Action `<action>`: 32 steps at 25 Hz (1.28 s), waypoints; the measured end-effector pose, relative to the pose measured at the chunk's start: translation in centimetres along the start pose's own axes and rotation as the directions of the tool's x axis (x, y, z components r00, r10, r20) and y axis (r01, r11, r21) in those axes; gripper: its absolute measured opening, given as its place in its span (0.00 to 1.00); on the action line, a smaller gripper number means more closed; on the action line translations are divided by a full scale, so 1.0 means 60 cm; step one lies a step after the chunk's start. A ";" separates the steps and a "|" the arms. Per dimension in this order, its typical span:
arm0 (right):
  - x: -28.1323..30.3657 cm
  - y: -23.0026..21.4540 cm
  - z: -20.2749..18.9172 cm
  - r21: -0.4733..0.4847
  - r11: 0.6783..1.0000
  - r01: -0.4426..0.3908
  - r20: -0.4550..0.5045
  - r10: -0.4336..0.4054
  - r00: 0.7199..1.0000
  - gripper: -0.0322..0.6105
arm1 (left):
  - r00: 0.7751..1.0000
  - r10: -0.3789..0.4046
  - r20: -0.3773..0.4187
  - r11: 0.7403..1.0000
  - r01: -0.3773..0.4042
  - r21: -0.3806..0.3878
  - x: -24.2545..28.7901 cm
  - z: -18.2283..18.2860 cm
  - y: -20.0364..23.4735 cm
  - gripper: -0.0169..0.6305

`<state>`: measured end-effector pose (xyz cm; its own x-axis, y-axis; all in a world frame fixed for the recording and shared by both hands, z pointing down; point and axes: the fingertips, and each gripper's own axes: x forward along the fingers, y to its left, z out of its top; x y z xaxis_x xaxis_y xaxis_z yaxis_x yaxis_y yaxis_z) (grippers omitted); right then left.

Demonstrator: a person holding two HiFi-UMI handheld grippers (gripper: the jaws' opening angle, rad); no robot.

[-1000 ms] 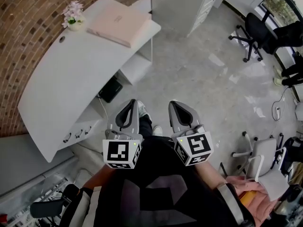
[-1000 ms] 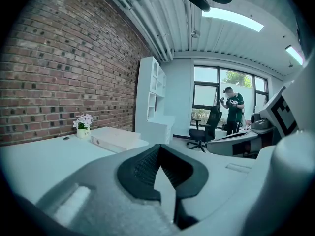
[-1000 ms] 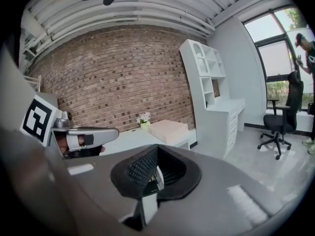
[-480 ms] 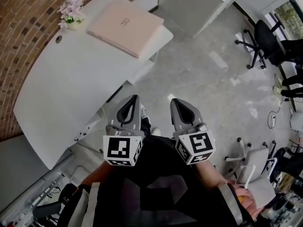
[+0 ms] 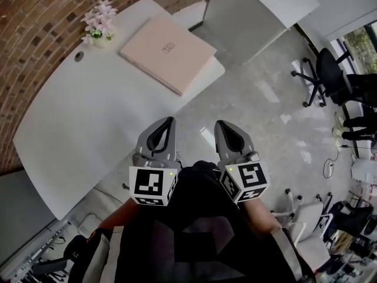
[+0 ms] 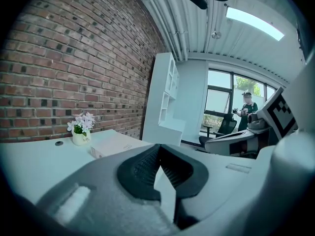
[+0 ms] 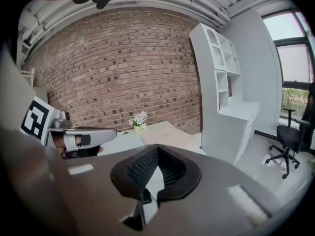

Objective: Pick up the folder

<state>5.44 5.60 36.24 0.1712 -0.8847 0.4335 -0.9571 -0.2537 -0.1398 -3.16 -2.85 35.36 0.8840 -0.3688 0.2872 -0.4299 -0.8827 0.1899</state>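
The pale pink folder (image 5: 168,53) lies flat on the far right end of the white desk (image 5: 88,117), one corner over the desk's edge. It also shows in the left gripper view as the folder (image 6: 112,144) and in the right gripper view as the folder (image 7: 170,135). My left gripper (image 5: 165,124) and right gripper (image 5: 223,127) are held side by side near my body, both shut and empty, well short of the folder. The left gripper (image 6: 158,151) and the right gripper (image 7: 156,154) each show closed jaws with nothing between them.
A small pot of pink flowers (image 5: 100,23) stands by the brick wall (image 5: 35,34) left of the folder. A white cabinet (image 5: 259,16) stands beyond the desk's right end. Office chairs (image 5: 321,78) stand on the grey floor at right. A person (image 6: 247,111) stands by the window.
The desk and folder have drawn nearer and shifted right and down in the head view as I moved toward them. Both grippers stay shut, side by side.
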 end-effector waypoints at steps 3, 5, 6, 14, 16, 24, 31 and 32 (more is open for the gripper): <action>0.020 -0.003 0.012 -0.001 1.000 -0.005 0.001 0.005 1.000 0.05 | 1.000 0.020 0.011 1.000 -0.020 0.001 0.009 0.014 0.020 0.03; 0.036 -0.005 0.021 -0.006 1.000 -0.016 0.000 0.016 1.000 0.05 | 0.999 0.037 0.011 0.999 -0.037 -0.003 0.017 0.021 0.034 0.03; 0.046 -0.007 0.027 -0.010 1.000 -0.023 0.001 0.023 1.000 0.05 | 0.999 0.045 0.012 0.999 -0.045 -0.005 0.023 0.024 0.040 0.03; 0.141 -0.045 0.059 -0.041 0.992 -0.117 -0.022 0.116 0.993 0.05 | 0.987 0.157 0.016 0.987 -0.157 -0.032 0.090 0.043 0.091 0.03; 0.169 -0.061 0.072 -0.061 0.987 -0.151 -0.033 0.149 0.988 0.05 | 0.981 0.195 0.015 0.980 -0.195 -0.041 0.111 0.050 0.100 0.03; 0.288 -0.130 0.096 -0.113 0.947 -0.300 -0.141 0.283 0.949 0.05 | 0.940 0.340 -0.029 0.932 -0.341 -0.124 0.193 0.050 0.138 0.03; 0.374 -0.166 0.098 -0.150 0.898 -0.413 -0.241 0.372 0.896 0.05 | 0.900 0.425 -0.094 0.873 -0.435 -0.219 0.238 0.021 0.159 0.10; 0.385 -0.169 0.097 -0.158 0.890 -0.429 -0.258 0.382 0.887 0.06 | 0.894 0.435 -0.106 0.865 -0.447 -0.229 0.243 0.015 0.161 0.11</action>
<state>20.44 -14.52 42.49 -0.2739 -0.7813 0.5608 -0.9617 0.2152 -0.1699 5.71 -17.01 40.54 0.5845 -0.6826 0.4387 -0.8091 -0.5313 0.2512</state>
